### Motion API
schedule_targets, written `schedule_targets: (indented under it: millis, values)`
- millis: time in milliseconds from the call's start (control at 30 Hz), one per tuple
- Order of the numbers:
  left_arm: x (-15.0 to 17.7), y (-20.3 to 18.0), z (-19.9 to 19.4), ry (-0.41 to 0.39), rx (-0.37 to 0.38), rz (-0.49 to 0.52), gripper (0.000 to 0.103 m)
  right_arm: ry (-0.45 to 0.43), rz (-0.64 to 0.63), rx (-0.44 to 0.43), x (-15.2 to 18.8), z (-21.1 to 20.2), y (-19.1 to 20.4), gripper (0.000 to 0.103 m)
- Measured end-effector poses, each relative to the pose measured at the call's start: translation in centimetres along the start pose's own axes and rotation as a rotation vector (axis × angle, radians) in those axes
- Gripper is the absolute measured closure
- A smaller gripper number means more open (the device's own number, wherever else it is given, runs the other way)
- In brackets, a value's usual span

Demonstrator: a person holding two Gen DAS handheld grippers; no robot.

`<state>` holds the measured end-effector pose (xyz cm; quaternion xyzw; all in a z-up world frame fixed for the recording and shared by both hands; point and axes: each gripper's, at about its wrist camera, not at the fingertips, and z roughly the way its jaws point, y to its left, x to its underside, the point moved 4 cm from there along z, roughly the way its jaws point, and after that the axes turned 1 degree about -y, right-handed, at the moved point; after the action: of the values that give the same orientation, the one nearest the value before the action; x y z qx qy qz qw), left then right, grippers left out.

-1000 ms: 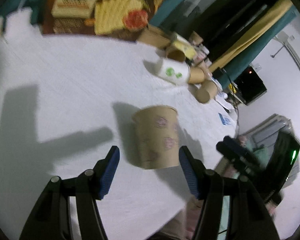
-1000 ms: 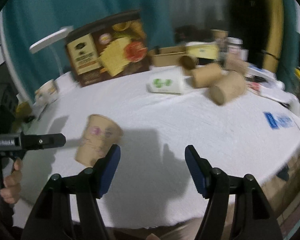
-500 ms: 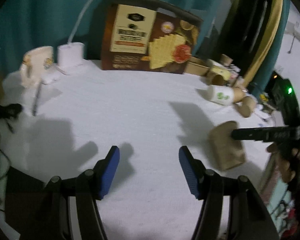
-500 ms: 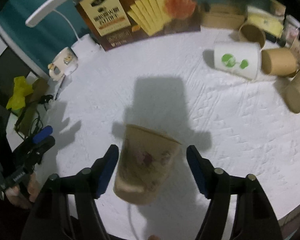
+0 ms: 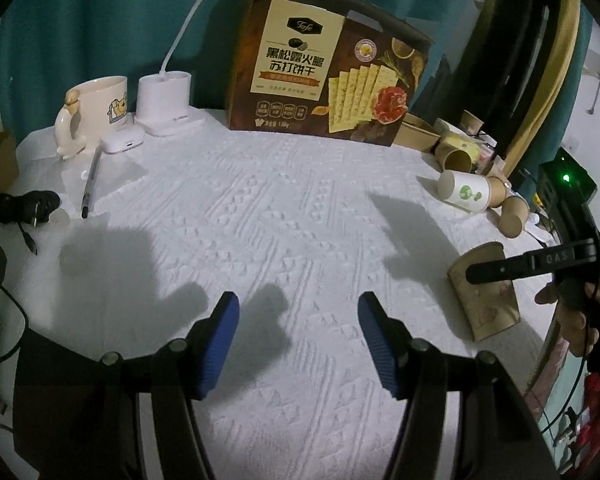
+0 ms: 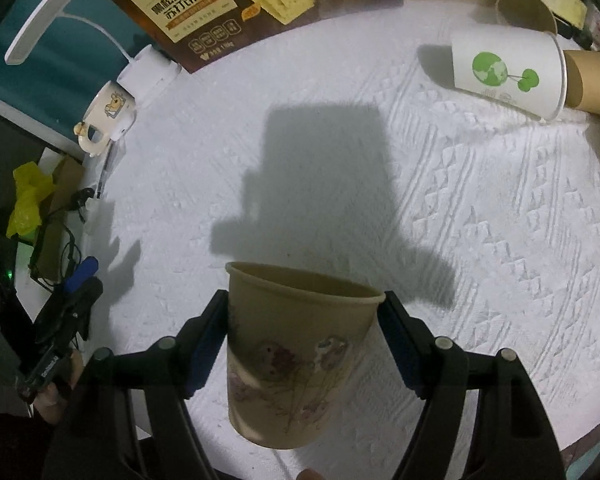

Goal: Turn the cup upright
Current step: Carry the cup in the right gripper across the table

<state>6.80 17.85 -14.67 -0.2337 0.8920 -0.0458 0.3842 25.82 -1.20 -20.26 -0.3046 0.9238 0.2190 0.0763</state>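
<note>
Two wrist views of a round table [image 5: 300, 200] covered with a white textured cloth.

The left gripper [image 5: 298, 300] hovers over bare cloth at the near edge. Its blue-padded fingers [image 5: 220, 340] are spread, with nothing between them.

The right gripper [image 6: 303, 298] points steeply down at the near right part of the table and straddles the cup [image 6: 296, 360], a brown paper cup with a faint floral print. In the right wrist view the cup's rolled rim is the far end and its base faces the camera. In the left wrist view its wider end is lowest, on the cloth, so the cup stands mouth down.

The right gripper's jaws have just been opening with the cup between them. One pad lies on each side of the cup, close to the rim, and the wall shows no dent. Whether the pads press on it cannot be told.

A hand [image 5: 576, 312] holds the right gripper's handle at the right margin.

At the far edge stand a brown cracker box [image 5: 324, 80], a white lamp base [image 5: 164, 100] and a cream mug [image 5: 96, 108], with a pen [image 5: 90, 184] lying near the mug. At the far right, well apart from the floral cup, a white cup with a green print [image 6: 504, 72] lies on its side among plain brown cups [image 6: 592, 80].
</note>
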Motion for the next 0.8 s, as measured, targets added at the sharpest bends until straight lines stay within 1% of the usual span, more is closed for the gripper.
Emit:
schedule_targets:
  millis: [167,333,367,500,733,800]
  values:
    - [0.2,-0.5,0.1,0.008,0.014,0.001,0.038,0.030,0.010,-0.031,-0.2,0.7,0.2,0.031]
    - [0.3,-0.5,0.1,0.017,0.010,-0.006,0.036,0.031,0.008,-0.034,-0.3,0.7,0.3,0.032]
    - [0.3,-0.5,0.2,0.021,0.008,-0.009,0.036,0.029,0.008,-0.035,-0.3,0.7,0.2,0.033]
    - [0.3,-0.8,0.0,0.027,0.046,-0.029,0.036,0.009,0.009,-0.035,-0.6,0.2,0.3,0.037]
    - [0.5,-1.5,-0.2,0.042,0.060,-0.017,0.036,-0.026,0.009,-0.046,-0.9,-0.5,0.2,0.039]
    - [0.6,-1.5,-0.3,0.043,0.058,-0.018,0.036,-0.053,-0.002,-0.030,-1.3,-0.9,0.3,0.039]
